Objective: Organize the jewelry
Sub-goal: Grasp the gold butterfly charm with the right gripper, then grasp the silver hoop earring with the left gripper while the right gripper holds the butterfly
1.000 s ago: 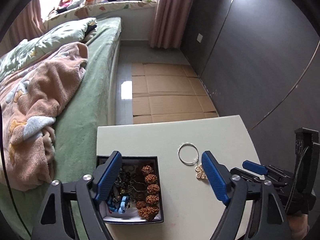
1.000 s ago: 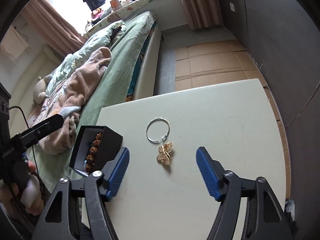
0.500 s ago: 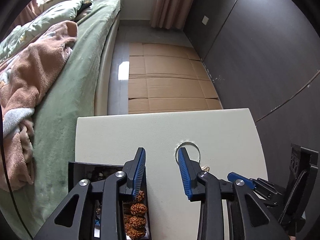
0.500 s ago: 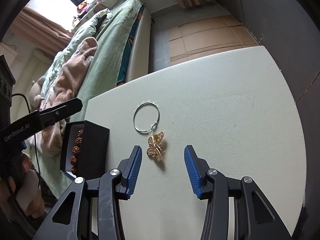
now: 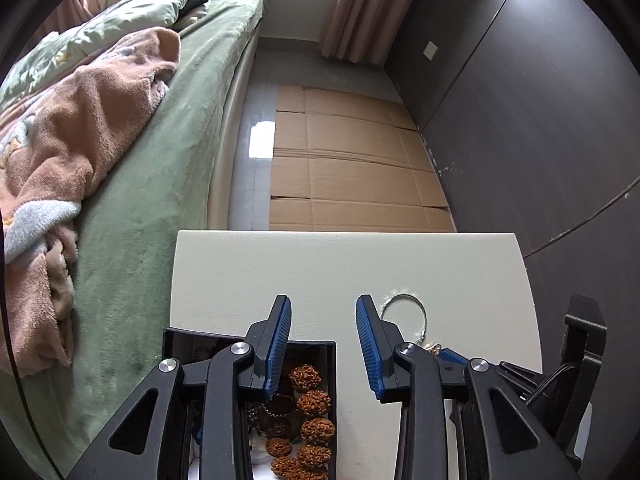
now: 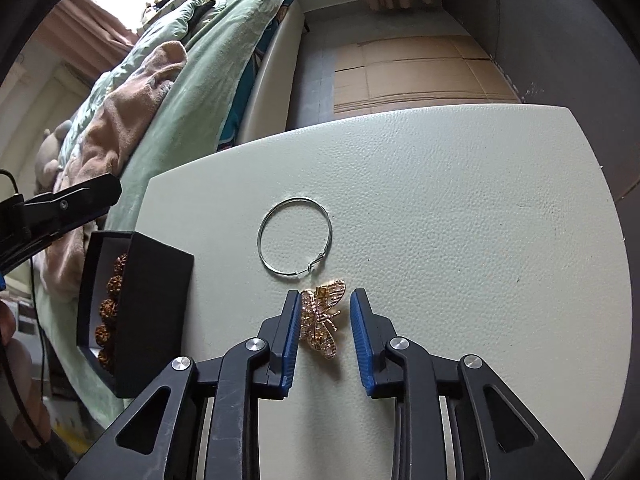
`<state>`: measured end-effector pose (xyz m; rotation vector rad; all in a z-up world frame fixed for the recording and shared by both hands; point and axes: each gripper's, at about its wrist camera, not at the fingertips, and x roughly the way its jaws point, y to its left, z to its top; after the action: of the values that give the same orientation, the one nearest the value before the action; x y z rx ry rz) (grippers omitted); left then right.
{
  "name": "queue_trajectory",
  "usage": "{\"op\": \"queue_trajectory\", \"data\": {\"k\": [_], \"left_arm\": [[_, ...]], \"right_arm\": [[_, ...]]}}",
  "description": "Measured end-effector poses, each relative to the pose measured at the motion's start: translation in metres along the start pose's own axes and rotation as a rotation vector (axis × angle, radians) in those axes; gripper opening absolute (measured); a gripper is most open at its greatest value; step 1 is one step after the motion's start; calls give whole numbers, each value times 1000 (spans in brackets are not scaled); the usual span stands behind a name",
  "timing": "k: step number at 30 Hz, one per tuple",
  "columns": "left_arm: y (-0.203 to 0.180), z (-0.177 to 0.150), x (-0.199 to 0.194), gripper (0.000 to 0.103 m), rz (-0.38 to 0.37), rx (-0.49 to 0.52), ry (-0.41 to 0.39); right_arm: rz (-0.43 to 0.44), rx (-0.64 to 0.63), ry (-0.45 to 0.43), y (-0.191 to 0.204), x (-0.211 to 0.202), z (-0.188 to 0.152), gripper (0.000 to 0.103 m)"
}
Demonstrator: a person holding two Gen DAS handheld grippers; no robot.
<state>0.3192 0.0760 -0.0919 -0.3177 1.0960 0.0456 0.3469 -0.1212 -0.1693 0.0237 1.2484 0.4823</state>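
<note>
A gold butterfly brooch (image 6: 320,322) lies on the white table (image 6: 460,208), between the blue pads of my right gripper (image 6: 324,300). The jaws are partly closed around it and stand apart from it. A silver hoop (image 6: 295,235) lies just beyond the brooch; it also shows in the left wrist view (image 5: 404,312). A black jewelry box (image 6: 136,304) with brown beads (image 5: 314,404) stands at the table's left edge. My left gripper (image 5: 323,308) is open and empty over the box's right rim.
A green bed (image 5: 160,152) with a pink blanket (image 5: 68,128) runs along the table's left side. Cardboard sheets (image 5: 352,168) cover the floor beyond the table. A dark wall (image 5: 540,100) stands on the right.
My right gripper moved forward and narrowed, so the brooch now sits between its pads. My left gripper narrowed from wide open, then opened a little, staying over the box's right rim.
</note>
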Motion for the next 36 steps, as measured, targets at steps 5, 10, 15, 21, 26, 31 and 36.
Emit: {"op": "queue_trajectory", "data": {"k": [5, 10, 15, 21, 26, 31, 36], "left_arm": [[-10, 0, 2, 35, -58, 20, 1], [-33, -5, 16, 35, -60, 84, 38], [-64, -15, 26, 35, -56, 172, 65], [-93, -28, 47, 35, -28, 265, 113], [-102, -35, 66, 25, -2, 295, 150], [-105, -38, 81, 22, 26, 306, 169], [-105, -41, 90, 7, 45, 322, 156]], "right_arm": [[9, 10, 5, -10, -7, -2, 14], [25, 63, -49, -36, -33, -1, 14], [37, 113, -88, -62, -53, -5, 14], [47, 161, -121, -86, -70, -6, 14], [44, 202, -136, -106, -77, -7, 14], [40, 234, -150, -121, -84, -9, 14], [45, 244, -158, -126, -87, -9, 14]]}}
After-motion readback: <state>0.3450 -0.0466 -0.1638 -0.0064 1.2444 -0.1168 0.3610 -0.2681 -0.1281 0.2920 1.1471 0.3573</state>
